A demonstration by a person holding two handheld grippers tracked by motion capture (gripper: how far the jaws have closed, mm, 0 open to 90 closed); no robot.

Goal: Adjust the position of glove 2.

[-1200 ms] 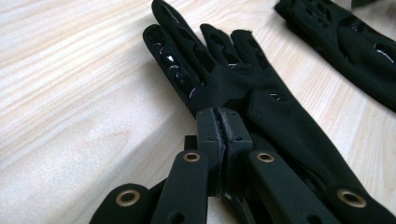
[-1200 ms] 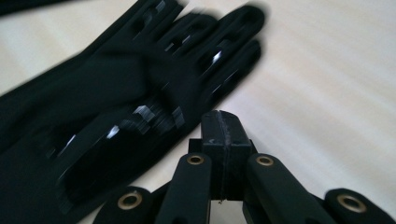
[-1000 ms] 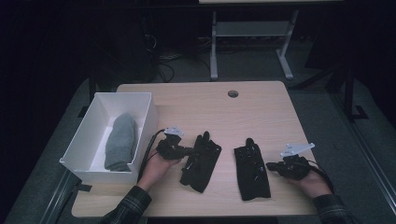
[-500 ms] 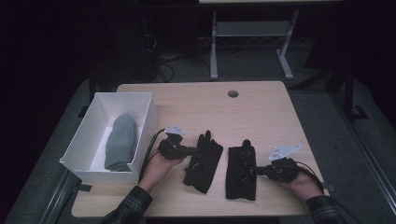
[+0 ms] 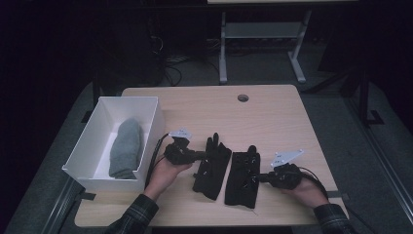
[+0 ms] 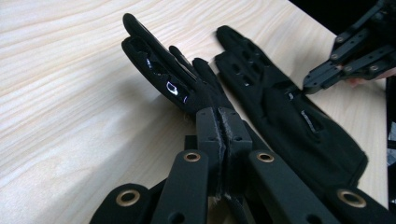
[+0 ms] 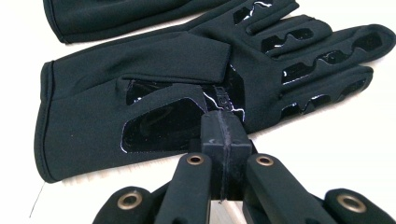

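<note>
Here, unmarked black gloves (image 5: 229,170), no legible writing

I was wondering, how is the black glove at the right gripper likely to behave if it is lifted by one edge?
The right glove lies flat and thin on the table, so it would probably droop limply. It looks light, likely sliding when pushed rather than rolling or tipping. Its glossy palm patches may grip the wood somewhat. The right gripper looks shut at its palm edge; whether it pinches fabric is unclear.

The right gripper (image 7: 223,122) has its two black jaws pressed together at the edge of a black glove (image 7: 154,93). The glove lies flat on the pale tabletop (image 7: 336,154). A second black glove (image 7: 116,16) lies just behind it.
</note>
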